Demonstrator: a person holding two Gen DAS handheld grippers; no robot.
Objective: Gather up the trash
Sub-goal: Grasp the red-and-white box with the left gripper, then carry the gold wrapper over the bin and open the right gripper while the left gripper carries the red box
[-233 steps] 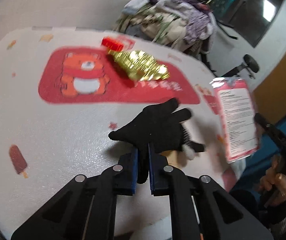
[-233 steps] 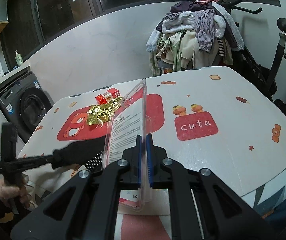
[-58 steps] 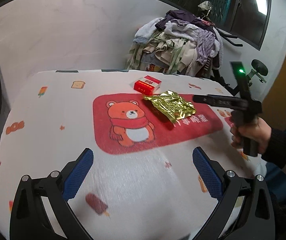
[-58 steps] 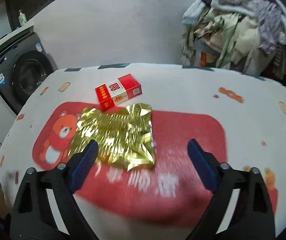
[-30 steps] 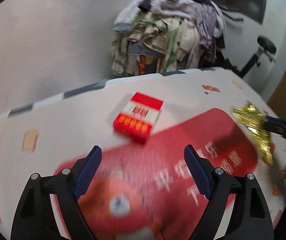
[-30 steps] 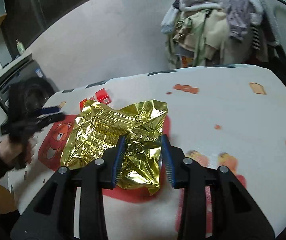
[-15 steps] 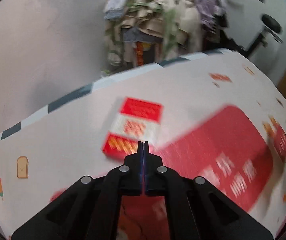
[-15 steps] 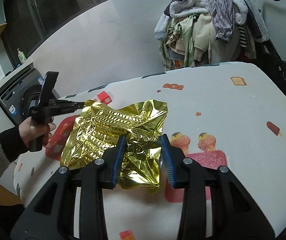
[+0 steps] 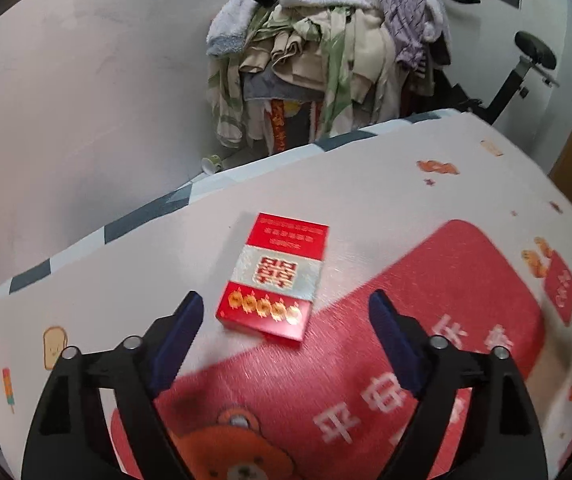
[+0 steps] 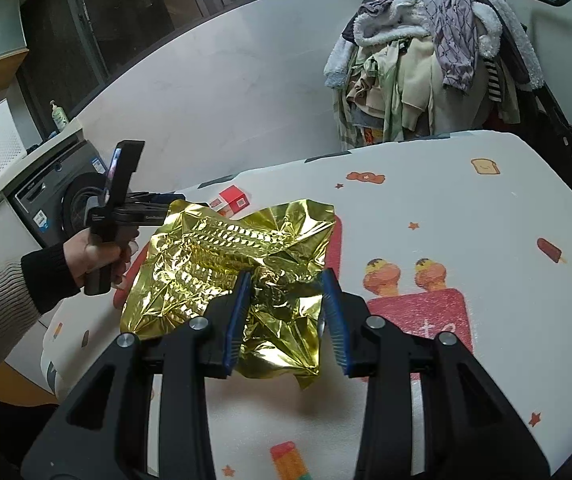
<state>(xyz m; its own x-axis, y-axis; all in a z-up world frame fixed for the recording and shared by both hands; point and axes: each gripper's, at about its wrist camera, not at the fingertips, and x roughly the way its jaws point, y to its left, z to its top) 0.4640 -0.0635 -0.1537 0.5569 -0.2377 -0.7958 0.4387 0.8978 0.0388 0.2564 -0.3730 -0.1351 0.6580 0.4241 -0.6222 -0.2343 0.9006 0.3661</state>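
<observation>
Your left gripper (image 9: 284, 336) is opening up again after snapping its jaws together half a second ago, and nothing is sitting between them yet. You're now hovering those spread jaws just short of the red cigarette pack (image 9: 277, 276), which is lying flat on the white cartoon-print tablecloth (image 9: 385, 188), right at the far edge of the red bear panel (image 9: 425, 300); no pad is touching the pack.

Your right gripper (image 10: 287, 312) is pinching the crumpled gold foil wrapper (image 10: 230, 264), with the jaws partway closed and the foil bunching between the blue pads (image 10: 234, 316). The sheet is fanning out beyond the fingers, on the side nearer you than the cigarette pack, and appears lifted clear of the cloth, though that is hard to confirm.

So you're looking well along: one piece of trash is in your grip, and the cigarette pack is the only loose piece still showing on the cloth. Left to do, by my reading: close on that pack, then carry both to a bin, which isn't appearing in either view.
</observation>
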